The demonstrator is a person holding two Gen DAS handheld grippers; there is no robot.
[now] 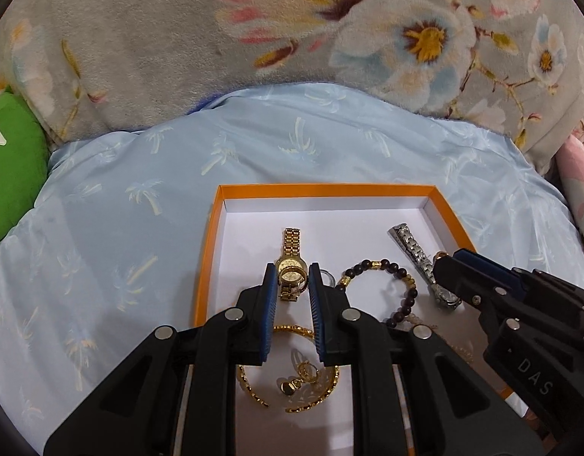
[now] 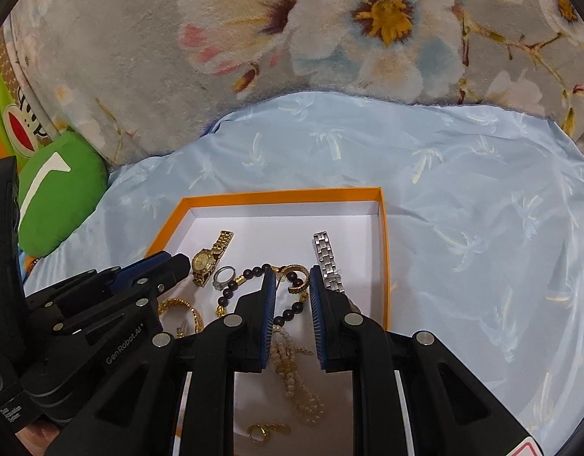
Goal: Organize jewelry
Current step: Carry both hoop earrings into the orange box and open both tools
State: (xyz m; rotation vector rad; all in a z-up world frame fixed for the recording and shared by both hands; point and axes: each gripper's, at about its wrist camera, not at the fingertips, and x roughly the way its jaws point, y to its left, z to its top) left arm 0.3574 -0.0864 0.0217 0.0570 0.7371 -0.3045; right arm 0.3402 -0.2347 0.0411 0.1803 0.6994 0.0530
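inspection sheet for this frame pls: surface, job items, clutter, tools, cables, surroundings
surface: light blue palm-print sheet, wrinkled.
job's things: orange tray with white inside holds a gold watch, silver watch, dark bead bracelet, silver ring, gold chain bracelet, cream bead strand and small gold pieces.
clutter: nothing seen on the sheet outside the tray.
grippers: left tool and right tool both above the tray, jaws nearly closed with a narrow gap, nothing gripped.
cables: nothing seen.
surroundings: grey floral blanket behind the sheet, green cushion at left.
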